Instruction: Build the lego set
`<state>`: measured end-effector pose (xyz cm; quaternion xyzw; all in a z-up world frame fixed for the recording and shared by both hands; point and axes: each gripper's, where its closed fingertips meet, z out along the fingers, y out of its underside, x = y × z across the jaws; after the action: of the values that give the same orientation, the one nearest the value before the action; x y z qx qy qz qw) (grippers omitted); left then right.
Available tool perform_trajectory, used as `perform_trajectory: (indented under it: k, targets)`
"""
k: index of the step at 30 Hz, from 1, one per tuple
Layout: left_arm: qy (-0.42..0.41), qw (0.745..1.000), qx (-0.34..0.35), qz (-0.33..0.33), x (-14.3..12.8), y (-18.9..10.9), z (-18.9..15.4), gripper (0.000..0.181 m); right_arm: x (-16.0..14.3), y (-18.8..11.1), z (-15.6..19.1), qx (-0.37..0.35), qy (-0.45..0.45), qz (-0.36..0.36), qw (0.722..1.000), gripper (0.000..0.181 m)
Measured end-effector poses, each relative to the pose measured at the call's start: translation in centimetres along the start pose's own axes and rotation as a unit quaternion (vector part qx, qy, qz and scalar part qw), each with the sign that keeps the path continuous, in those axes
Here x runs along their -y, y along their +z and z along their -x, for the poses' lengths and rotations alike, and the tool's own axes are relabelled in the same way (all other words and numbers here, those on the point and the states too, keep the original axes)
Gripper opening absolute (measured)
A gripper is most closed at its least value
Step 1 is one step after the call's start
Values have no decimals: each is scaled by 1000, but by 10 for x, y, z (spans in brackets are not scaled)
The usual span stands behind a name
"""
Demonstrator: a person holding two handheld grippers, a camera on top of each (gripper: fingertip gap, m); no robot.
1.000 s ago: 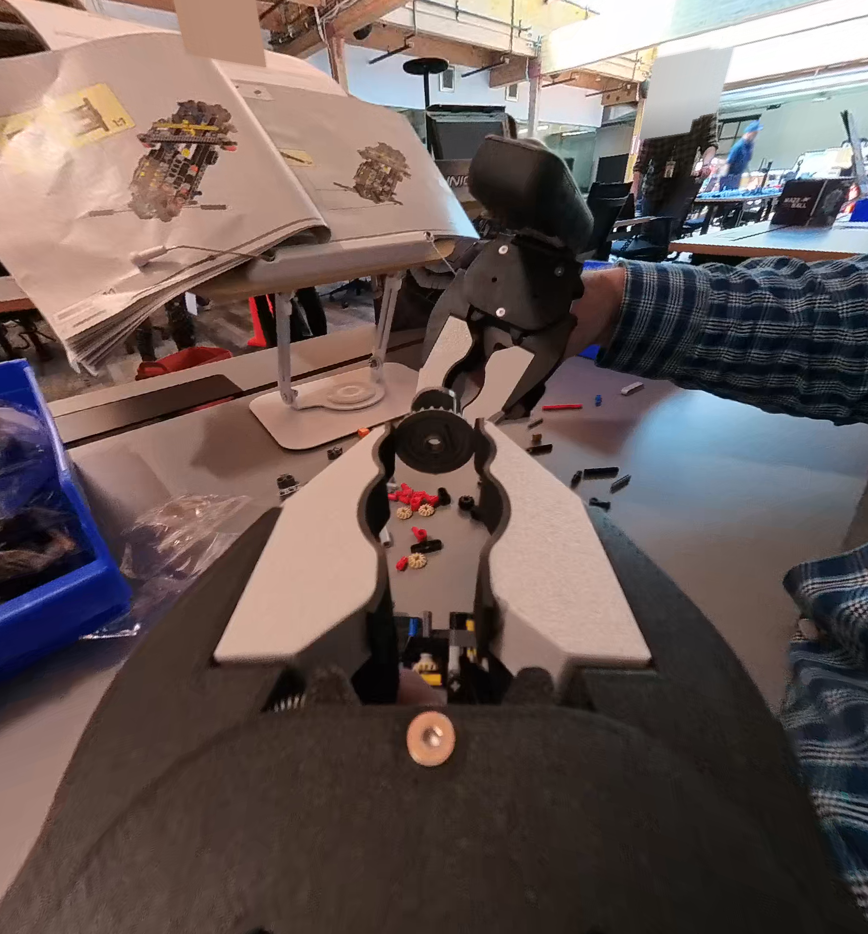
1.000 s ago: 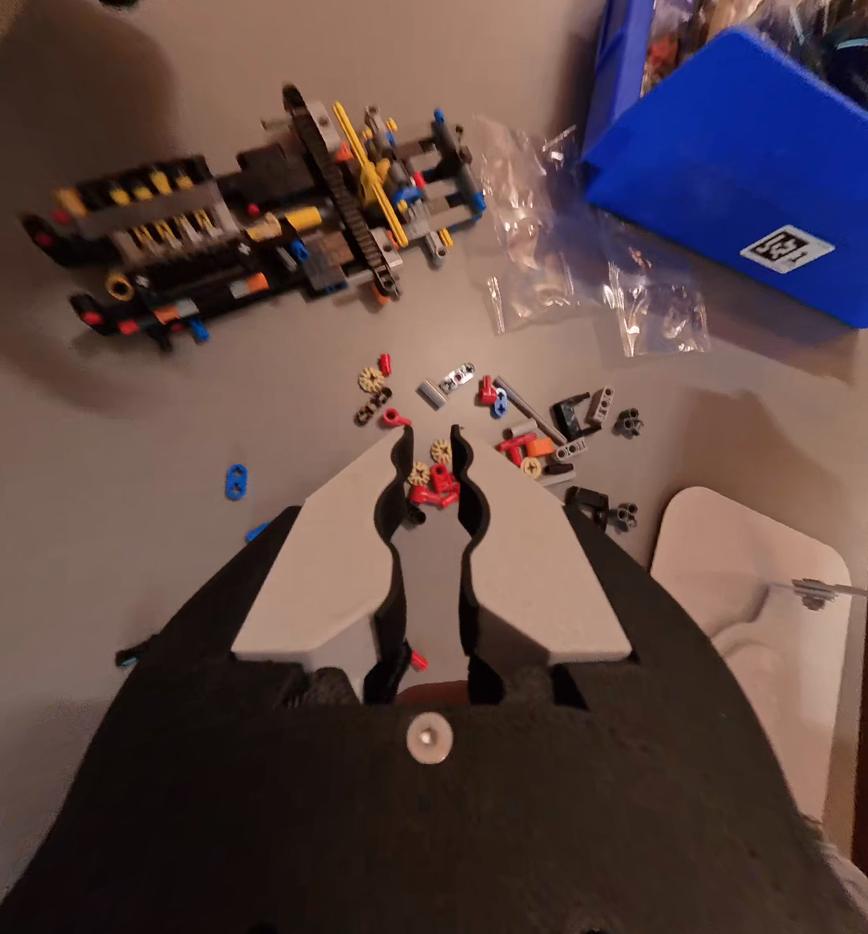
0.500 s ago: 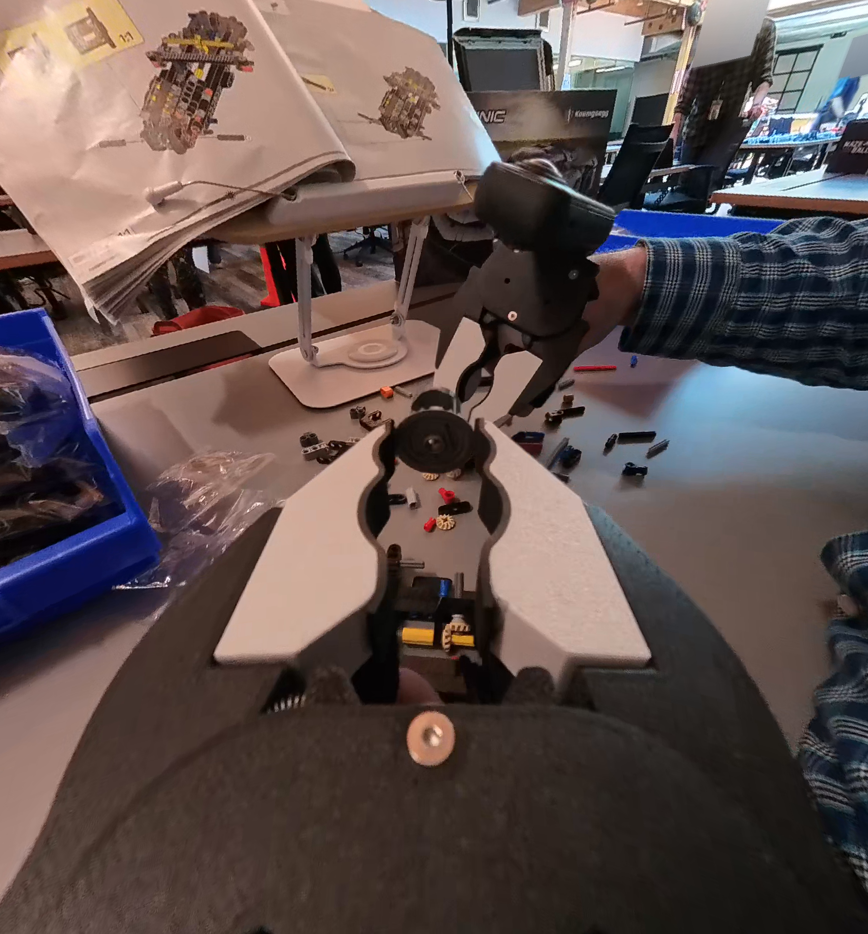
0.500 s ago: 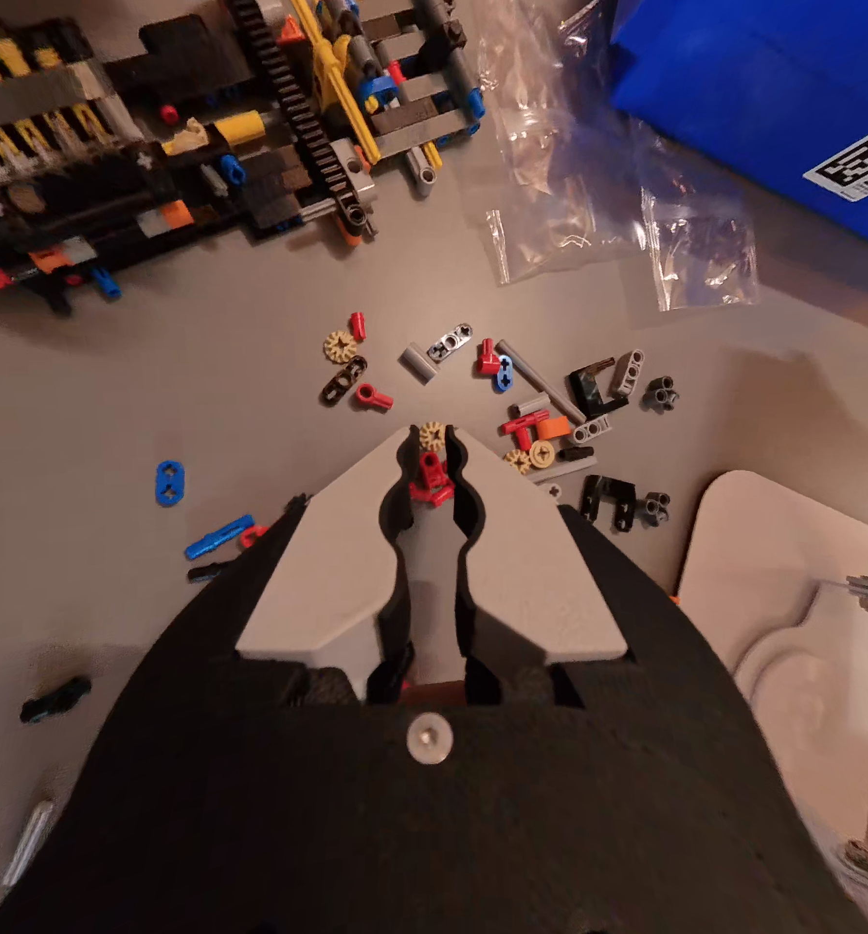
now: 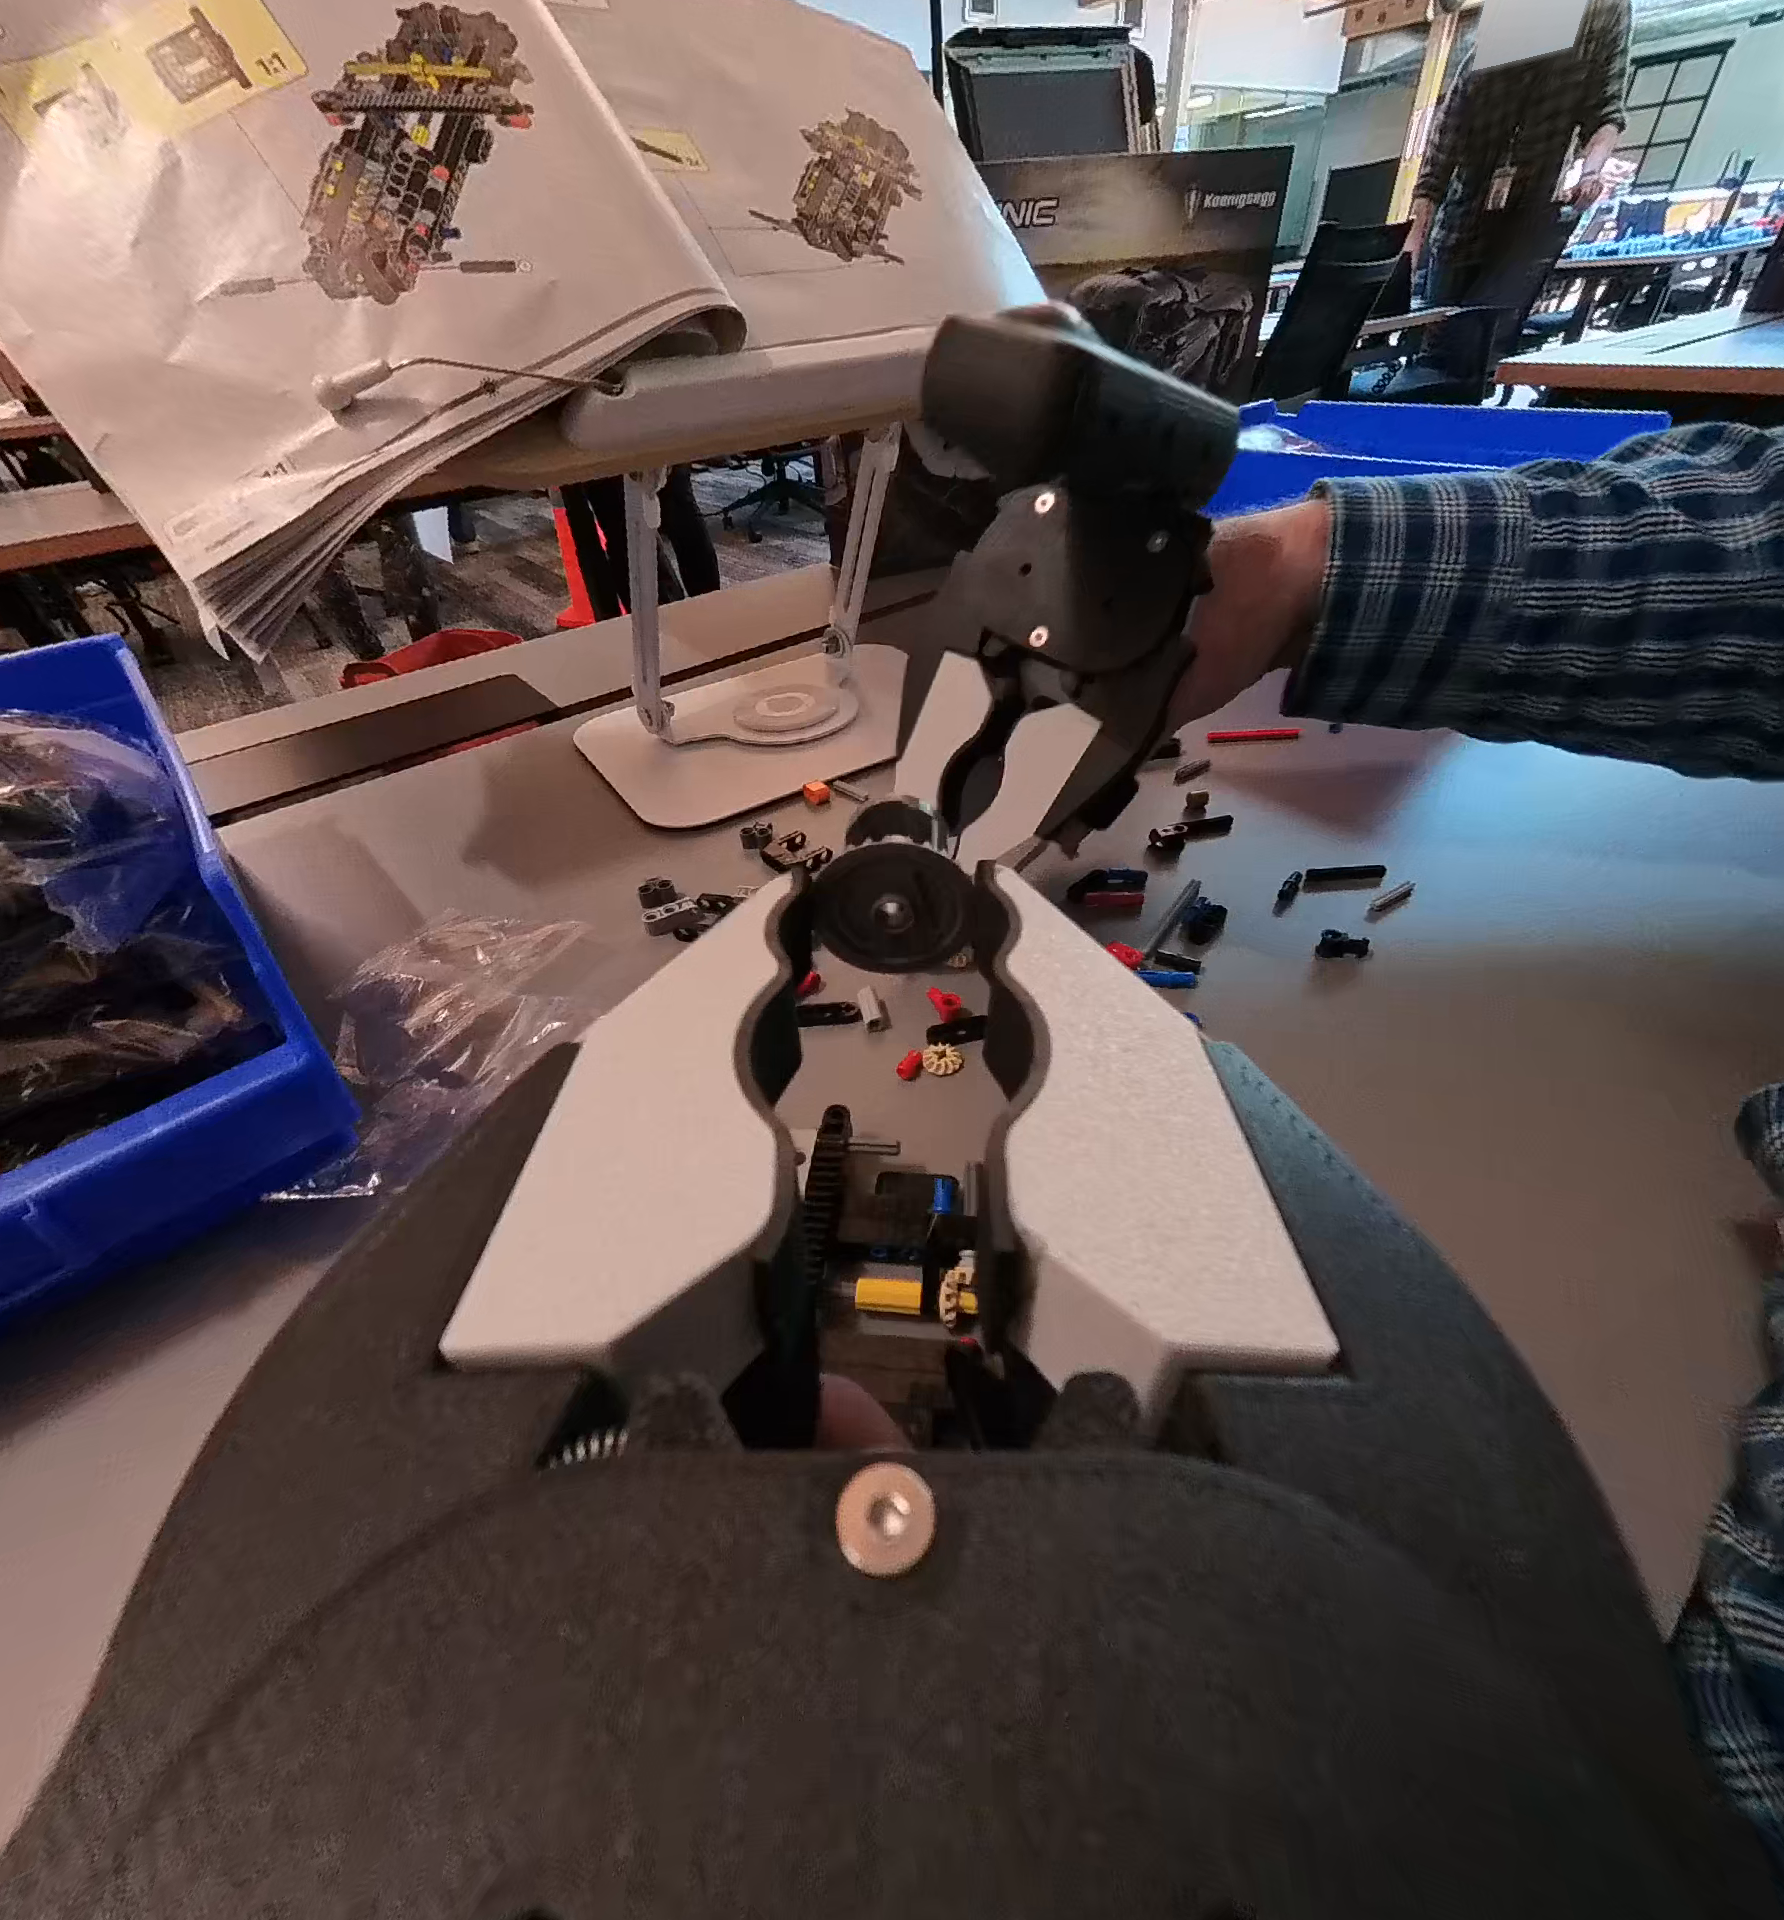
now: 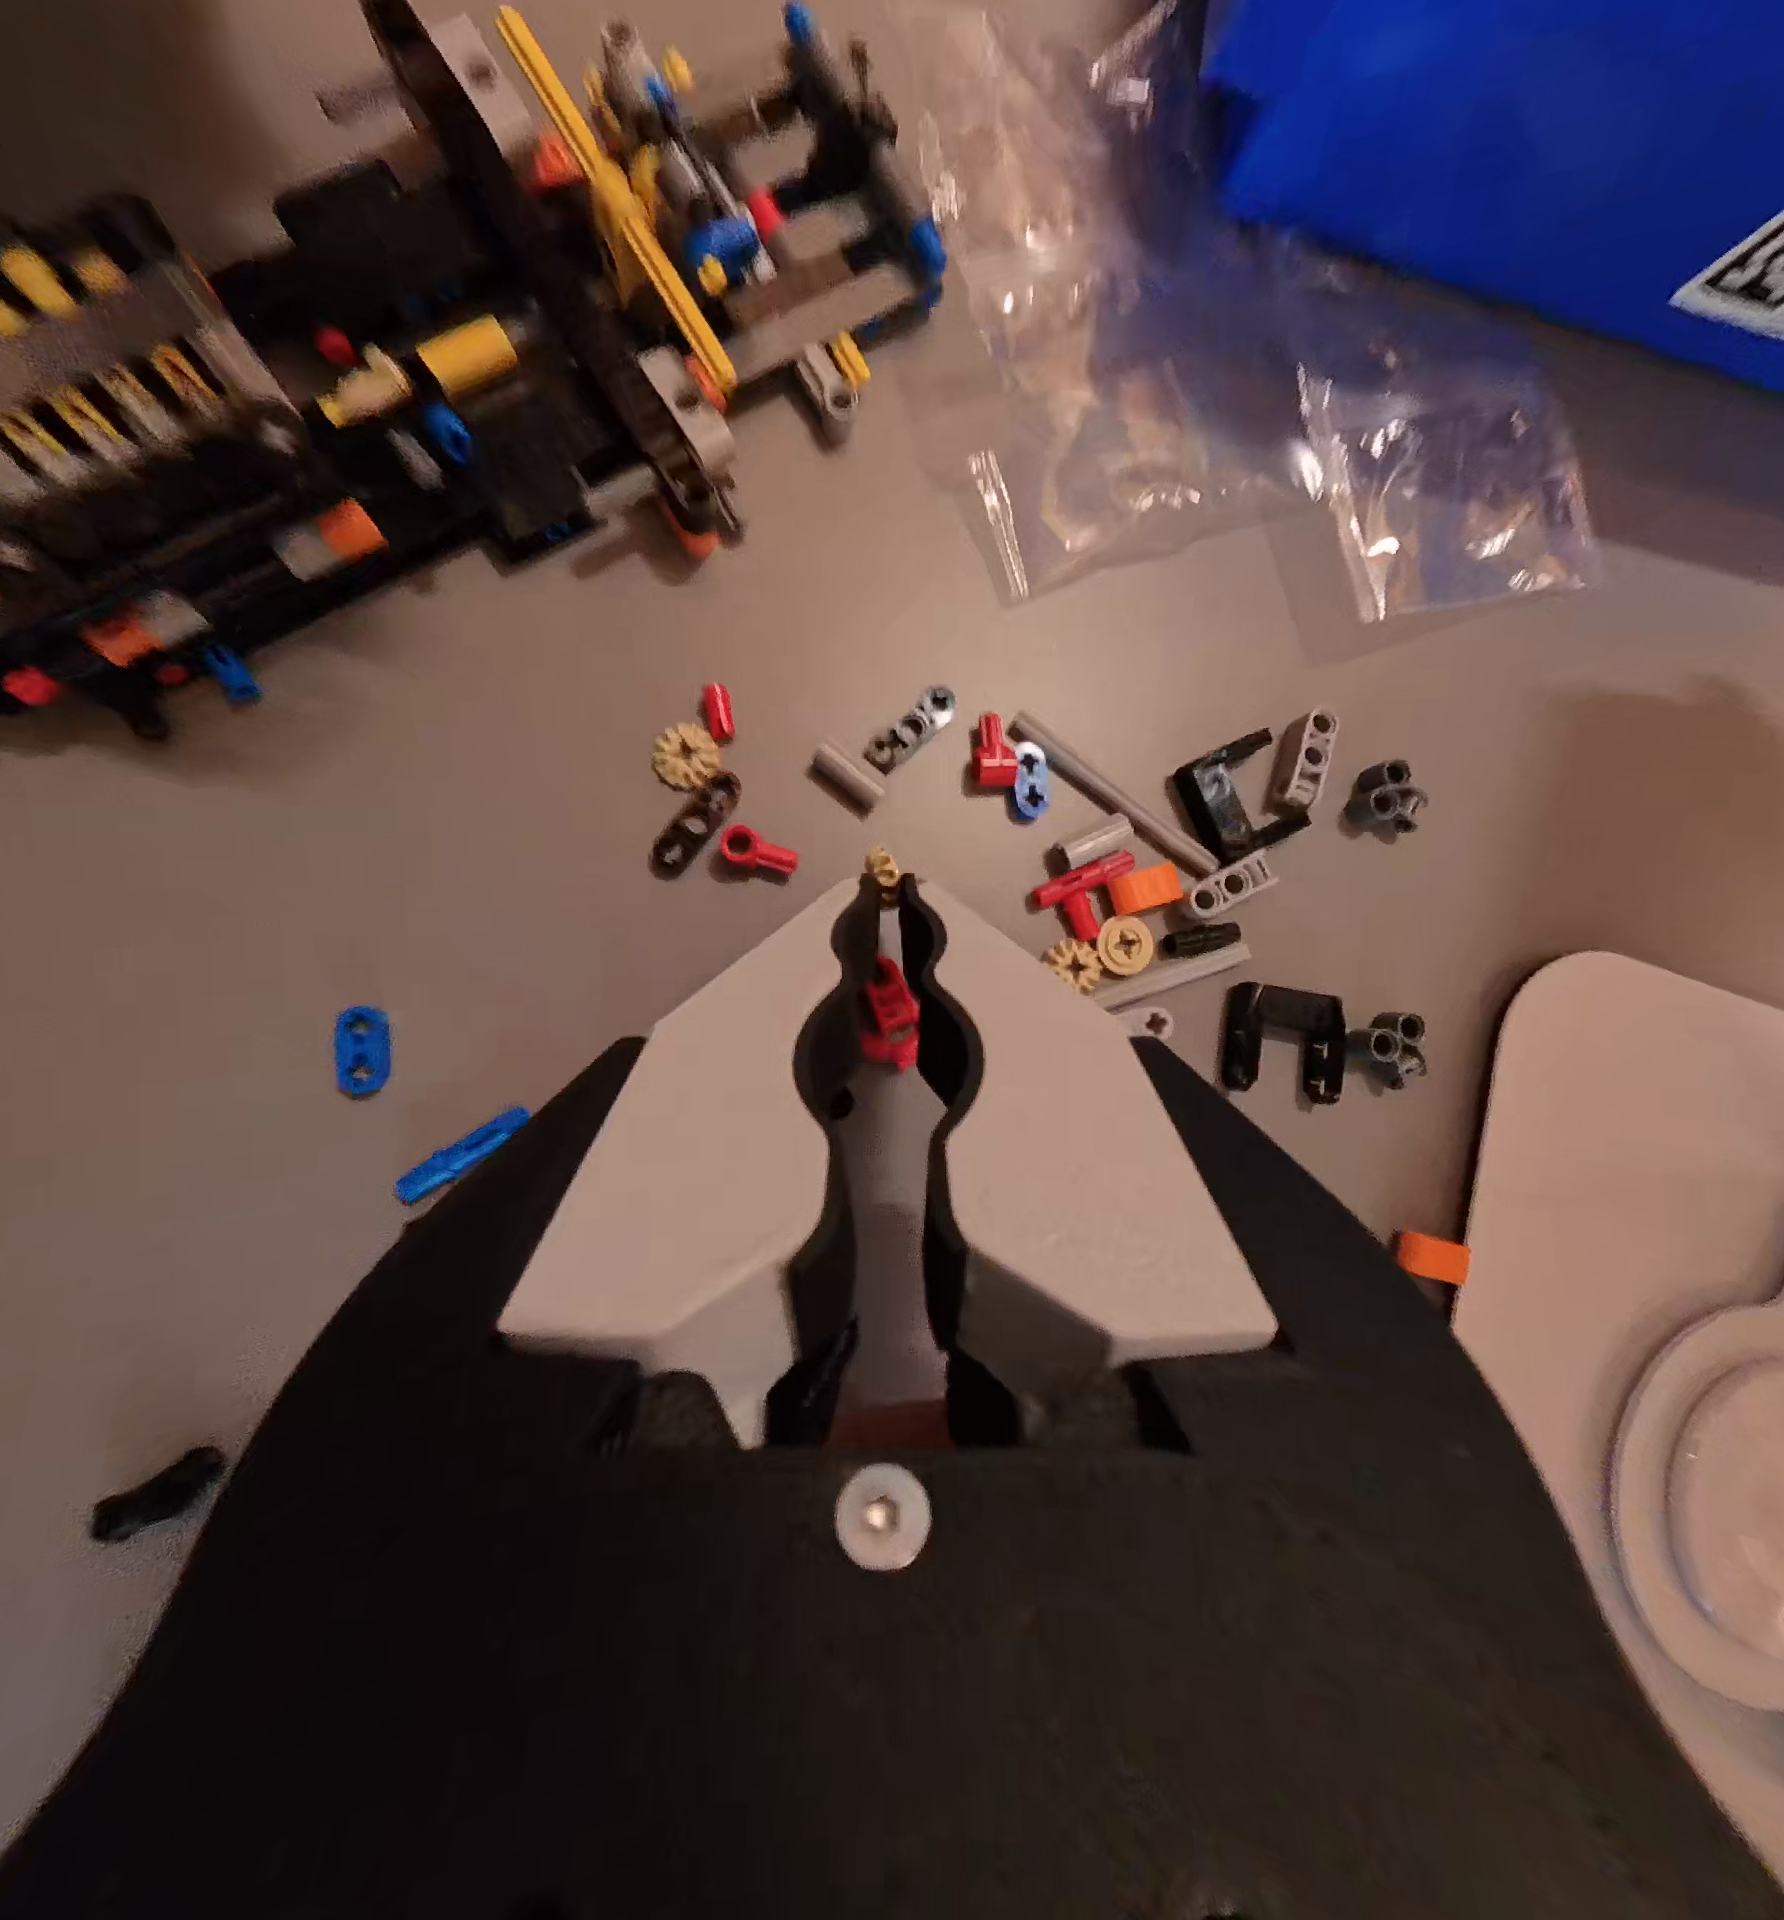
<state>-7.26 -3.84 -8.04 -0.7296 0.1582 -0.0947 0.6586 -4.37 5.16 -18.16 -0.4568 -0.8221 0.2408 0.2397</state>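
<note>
Right hand-held gripper (image 6: 883,883) now closed on tan gear (image 6: 881,864), left hand-held gripper (image 5: 893,883) still clamping black wheel (image 5: 890,918)

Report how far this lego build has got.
Done: a long black-and-yellow chassis section stands assembled on the table. In hand: the left gripper is shut on a black round part; the right gripper pinches a tan gear. Left: many loose pieces and full bags in the blue bin.

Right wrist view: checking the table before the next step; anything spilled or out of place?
Nothing damaged. Loose pieces lie scattered ahead of the right claw, with empty plastic bags beside the blue bin.
</note>
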Motion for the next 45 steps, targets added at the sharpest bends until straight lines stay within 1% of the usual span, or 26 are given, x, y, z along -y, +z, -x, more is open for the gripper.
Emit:
perform_trajectory:
  k: [2, 4, 9, 11, 15, 17, 19, 21, 25, 31, 35, 38, 43, 45]
  targets:
    - [-4, 1000, -4, 1, 0, 1, -1, 29, 7, -7, 3, -1, 10, -18, 1000, 1]
    - [-7, 1000, -8, 6, -2, 4, -3, 29, 0, -11, 5, -13, -1, -2, 1000, 1]
    - [-11, 1000, -17, 15, -5, 7, -8, 29, -3, -19, 16, -10, 8, -14, 1000, 1]
    - [-16, 999, -22, 18, -5, 8, -10, 29, 2, -23, 22, -12, 11, -27, 1000, 1]
    - [-16, 999, -40, 22, -3, 12, -18, 29, 21, -38, 35, -29, 14, -82, 996, 1]
    - [-13, 998, -50, 20, 0, 15, -23, 29, 35, -50, 39, -33, 22, -123, 992, 1]
    - [-24, 997, -69, 13, 5, 19, -30, 29, 51, -63, 45, -31, 32, -171, 984, 1]
    - [-48, 995, -92, 3, 12, 21, -37, 29, 63, -72, 49, -31, 37, -200, 979, 1]
    - [-105, 986, -126, -23, 23, 23, -46, 29, 83, -93, 56, -15, 73, -278, 958, 1]
    - [-172, 970, -157, -68, 39, 25, -54, 29, 89, -102, 61, 15, 143, -344, 928, 1]
    - [-175, 966, -167, -90, 46, 28, -60, 29, 95, -108, 63, 37, 183, -386, 903, 1]
    - [-176, 965, -165, -106, 51, 29, -62, 29, 98, -108, 65, 53, 202, -406, 890, 1]
    - [-181, 964, -157, -115, 53, 30, -61, 29, 103, -115, 63, 81, 242, -454, 854, 1]
    - [-187, 962, -159, -115, 53, 30, -61, 29, 104, -114, 65, 87, 244, -460, 850, 2]
